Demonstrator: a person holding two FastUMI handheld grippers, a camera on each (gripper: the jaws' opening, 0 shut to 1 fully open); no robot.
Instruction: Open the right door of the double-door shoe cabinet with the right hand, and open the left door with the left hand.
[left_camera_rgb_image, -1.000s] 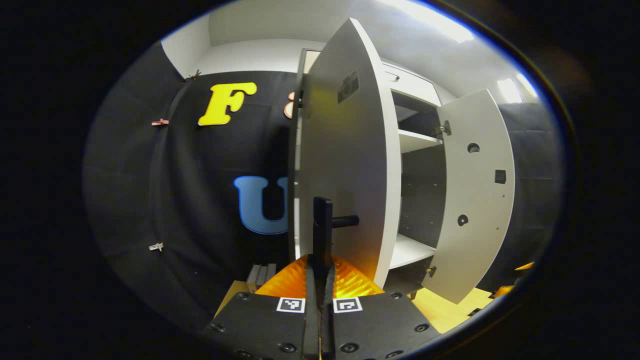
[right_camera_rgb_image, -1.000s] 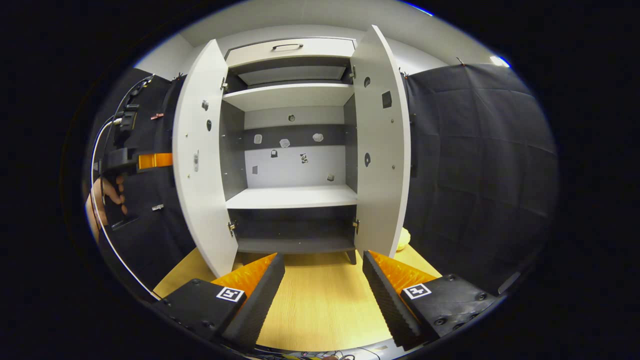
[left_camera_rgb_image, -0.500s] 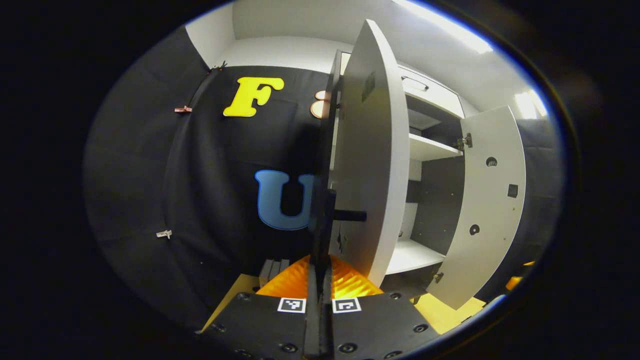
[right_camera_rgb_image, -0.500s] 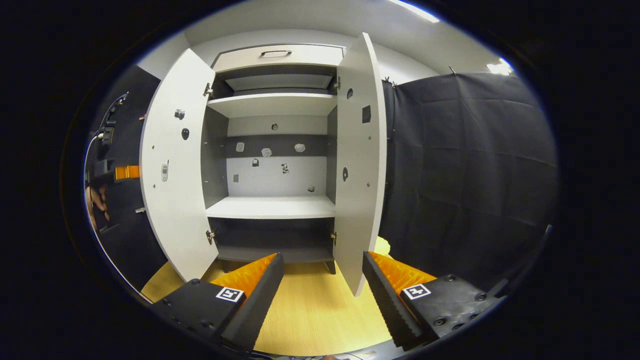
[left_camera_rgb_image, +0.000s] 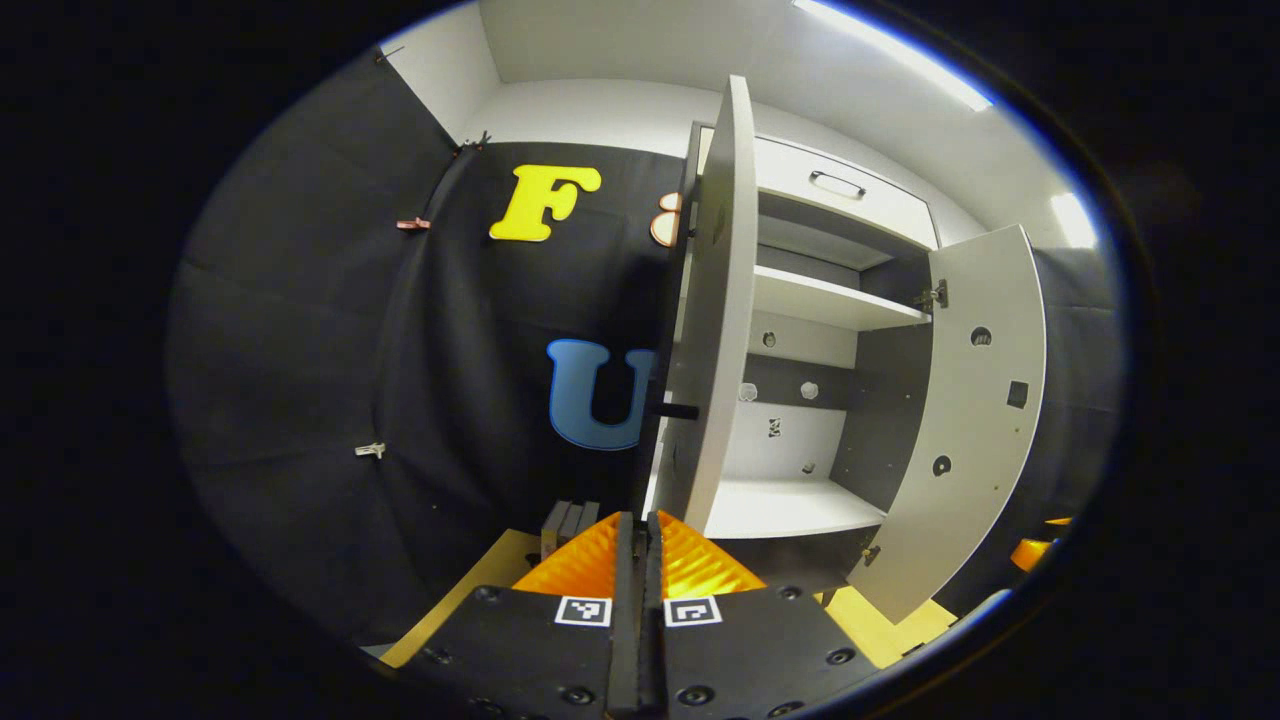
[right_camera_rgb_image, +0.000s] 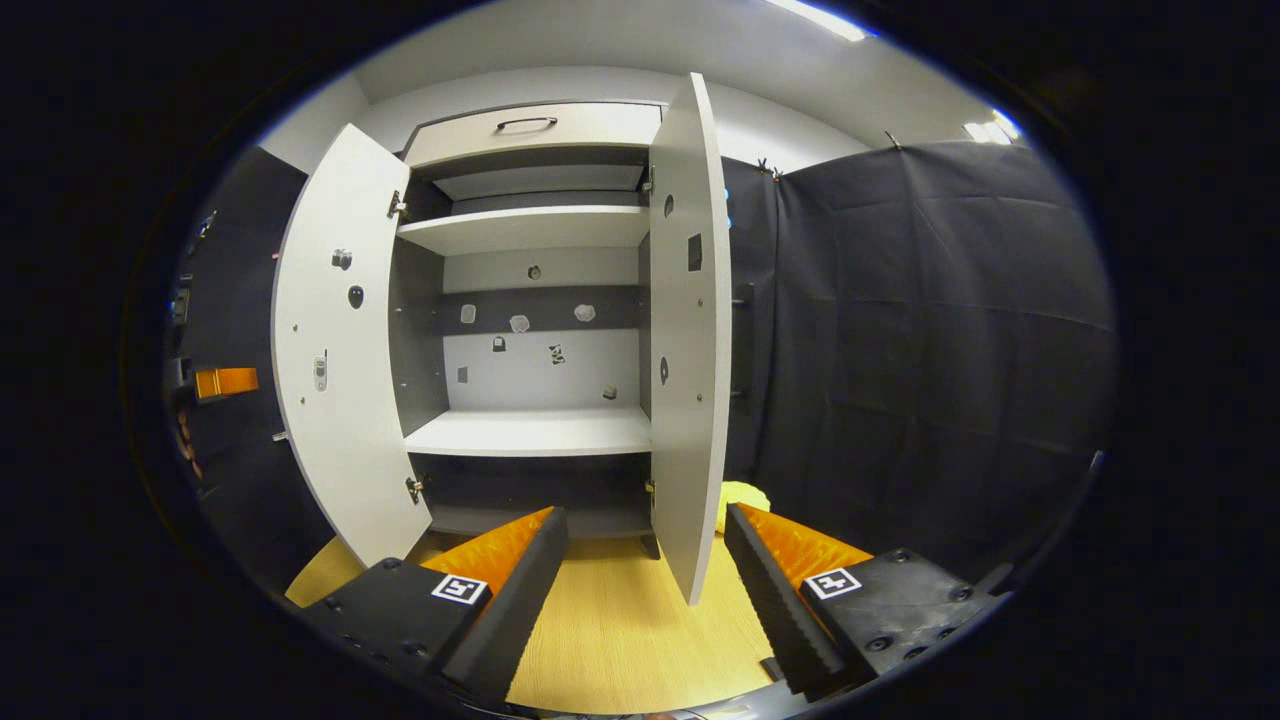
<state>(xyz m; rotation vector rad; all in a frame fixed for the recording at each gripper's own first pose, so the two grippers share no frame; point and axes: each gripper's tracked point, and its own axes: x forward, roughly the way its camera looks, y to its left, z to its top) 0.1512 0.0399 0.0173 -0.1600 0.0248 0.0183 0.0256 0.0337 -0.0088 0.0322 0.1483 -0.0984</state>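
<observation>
The white shoe cabinet (right_camera_rgb_image: 530, 432) stands with both doors swung out. In the right gripper view the left door (right_camera_rgb_image: 335, 350) and right door (right_camera_rgb_image: 685, 350) flank bare shelves. My right gripper (right_camera_rgb_image: 645, 520) is open low in front of the right door's edge, holding nothing. In the left gripper view the left door (left_camera_rgb_image: 715, 330) is nearly edge-on, its dark handle (left_camera_rgb_image: 678, 410) a short way ahead of my left gripper (left_camera_rgb_image: 640, 520). That gripper's fingers are pressed together with nothing visible between them. The right door (left_camera_rgb_image: 975, 420) hangs wide open beyond.
A drawer (right_camera_rgb_image: 530, 125) tops the cabinet. Wooden floor (right_camera_rgb_image: 620, 630) spreads in front, and a yellow object (right_camera_rgb_image: 745, 495) lies behind the right door. Small grey blocks (left_camera_rgb_image: 568, 520) sit by the left door's foot. Black cloth walls close both sides.
My left gripper, earlier shut on the left door's handle, has drawn back from it and stays shut. The right gripper has shifted rightward, so the cabinet sits further left in its view.
</observation>
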